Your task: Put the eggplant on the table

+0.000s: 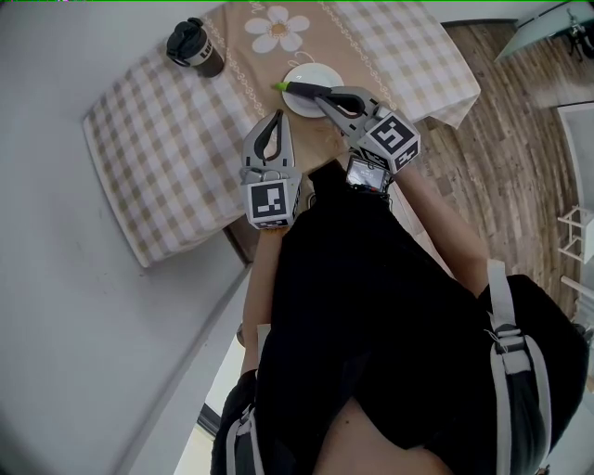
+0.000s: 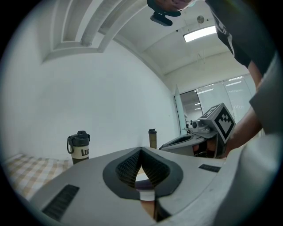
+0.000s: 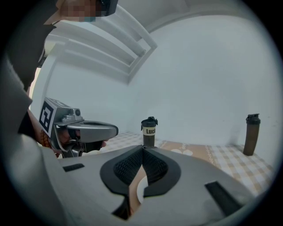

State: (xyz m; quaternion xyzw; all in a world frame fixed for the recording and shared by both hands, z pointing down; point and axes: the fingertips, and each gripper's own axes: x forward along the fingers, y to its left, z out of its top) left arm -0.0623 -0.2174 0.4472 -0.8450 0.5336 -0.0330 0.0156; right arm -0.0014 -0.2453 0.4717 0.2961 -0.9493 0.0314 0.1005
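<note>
A dark purple eggplant (image 1: 301, 89) with a green stem lies on a white plate (image 1: 311, 74) on the checked tablecloth (image 1: 176, 139). My right gripper (image 1: 322, 95) reaches over the plate's near edge, with its tips at the eggplant's near end. Its jaws are shut, and the right gripper view shows nothing between them (image 3: 142, 148), only plate and cloth below. My left gripper (image 1: 277, 116) hovers just left of the plate, also shut (image 2: 140, 151). A sliver of purple and white shows through the gap under its pads.
A dark tumbler (image 1: 195, 46) with a pale label stands at the table's far left. A slim brown bottle (image 3: 252, 133) stands further off by the wall. A flower pattern (image 1: 277, 28) runs down the cloth's middle. Wooden floor (image 1: 501, 139) lies to the right.
</note>
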